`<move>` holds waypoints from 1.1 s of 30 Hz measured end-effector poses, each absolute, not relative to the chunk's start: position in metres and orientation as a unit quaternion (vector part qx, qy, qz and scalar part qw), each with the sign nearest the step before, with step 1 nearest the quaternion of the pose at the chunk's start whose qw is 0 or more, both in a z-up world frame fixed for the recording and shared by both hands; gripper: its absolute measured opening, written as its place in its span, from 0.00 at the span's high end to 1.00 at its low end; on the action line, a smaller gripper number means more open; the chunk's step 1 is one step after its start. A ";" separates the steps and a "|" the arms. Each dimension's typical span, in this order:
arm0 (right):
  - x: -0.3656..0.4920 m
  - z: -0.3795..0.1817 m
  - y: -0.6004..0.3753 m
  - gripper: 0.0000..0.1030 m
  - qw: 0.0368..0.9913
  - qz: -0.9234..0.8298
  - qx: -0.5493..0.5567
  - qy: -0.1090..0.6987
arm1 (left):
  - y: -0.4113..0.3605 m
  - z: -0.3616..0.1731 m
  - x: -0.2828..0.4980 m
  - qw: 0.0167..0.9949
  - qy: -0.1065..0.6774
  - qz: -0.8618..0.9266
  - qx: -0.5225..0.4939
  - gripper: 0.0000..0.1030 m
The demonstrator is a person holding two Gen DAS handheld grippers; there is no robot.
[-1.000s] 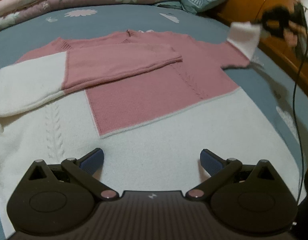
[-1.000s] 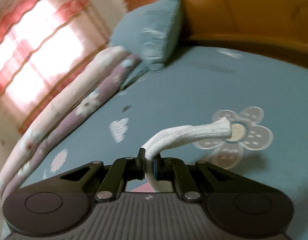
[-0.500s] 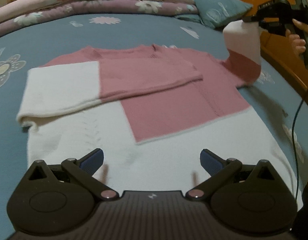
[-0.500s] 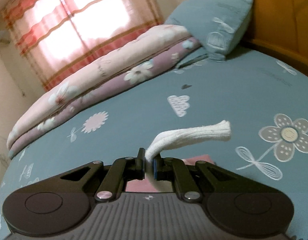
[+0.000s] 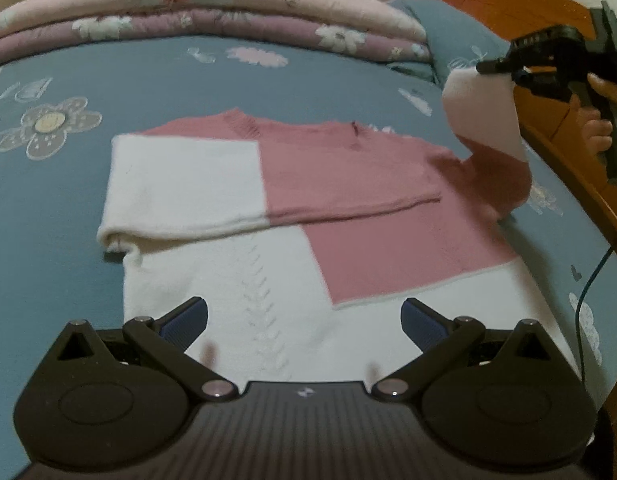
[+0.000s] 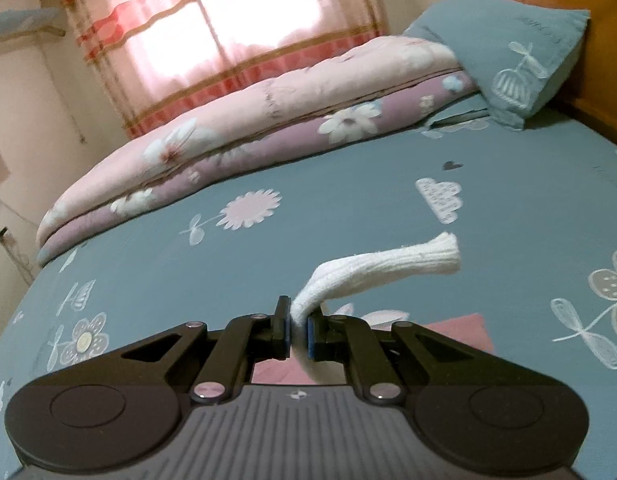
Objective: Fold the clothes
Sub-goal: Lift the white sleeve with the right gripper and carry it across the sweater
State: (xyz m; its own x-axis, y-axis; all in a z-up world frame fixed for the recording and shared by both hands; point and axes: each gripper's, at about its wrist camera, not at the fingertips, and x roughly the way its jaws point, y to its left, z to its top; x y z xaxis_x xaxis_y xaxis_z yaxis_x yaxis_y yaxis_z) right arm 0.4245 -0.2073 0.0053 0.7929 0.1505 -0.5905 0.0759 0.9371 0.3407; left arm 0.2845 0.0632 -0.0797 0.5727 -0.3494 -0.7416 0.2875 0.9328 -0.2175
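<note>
A pink and white knitted sweater [image 5: 348, 240] lies flat on the blue bed sheet [image 5: 188, 80], one sleeve already folded across its chest, and you hold the other sleeve's white cuff [image 6: 388, 272] pinched tight in your right gripper [image 6: 298, 330], lifted above the bed. Your left gripper [image 5: 304, 316] hovers over the white hem, jaws wide and empty. The knit looks soft, light and floppy, so it will likely sag and stretch; grip cuffs, hems or doubled edges.
</note>
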 end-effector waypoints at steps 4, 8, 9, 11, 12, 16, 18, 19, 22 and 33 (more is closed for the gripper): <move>0.431 -0.001 -0.182 0.91 0.928 0.040 0.156 0.337 | 0.059 -0.084 0.284 0.883 0.436 -0.171 -0.017 0.01; 0.434 -0.002 -0.161 0.91 0.927 0.060 0.144 0.340 | 0.062 -0.079 0.280 0.884 0.429 -0.186 -0.030 0.01; 0.435 -0.002 -0.156 0.91 0.927 0.064 0.140 0.341 | 0.064 -0.078 0.280 0.884 0.427 -0.187 -0.034 0.01; 0.436 -0.004 -0.147 0.91 0.927 0.069 0.134 0.344 | 0.066 -0.077 0.280 0.885 0.425 -0.184 -0.035 0.01; 0.436 -0.006 -0.143 0.91 0.926 0.072 0.130 0.346 | 0.067 -0.077 0.280 0.886 0.425 -0.181 -0.037 0.01; 0.437 -0.017 -0.124 0.91 0.926 0.080 0.094 0.356 | 0.076 -0.074 0.280 0.890 0.421 -0.171 -0.045 0.01; 0.437 -0.024 -0.113 0.91 0.923 0.088 0.068 0.369 | 0.082 -0.072 0.281 0.892 0.417 -0.165 -0.052 0.01; 0.437 -0.027 -0.107 0.91 0.922 0.091 0.053 0.373 | 0.086 -0.071 0.281 0.893 0.416 -0.161 -0.057 0.01; 0.435 -0.036 -0.089 0.91 0.921 0.099 0.011 0.376 | 0.095 -0.070 0.283 0.895 0.414 -0.149 -0.070 0.01; 0.432 -0.040 -0.047 0.91 0.919 0.137 -0.054 0.367 | 0.104 -0.068 0.284 0.898 0.409 -0.141 -0.080 0.01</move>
State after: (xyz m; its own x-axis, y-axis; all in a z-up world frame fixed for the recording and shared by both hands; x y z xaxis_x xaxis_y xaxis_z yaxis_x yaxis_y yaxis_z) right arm 0.4325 -0.0466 -0.0398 0.6938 0.2110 -0.6886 -0.2909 0.9567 0.0000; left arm 0.2839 0.1042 -0.0676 0.6247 -0.3197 -0.7124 0.1884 0.9471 -0.2597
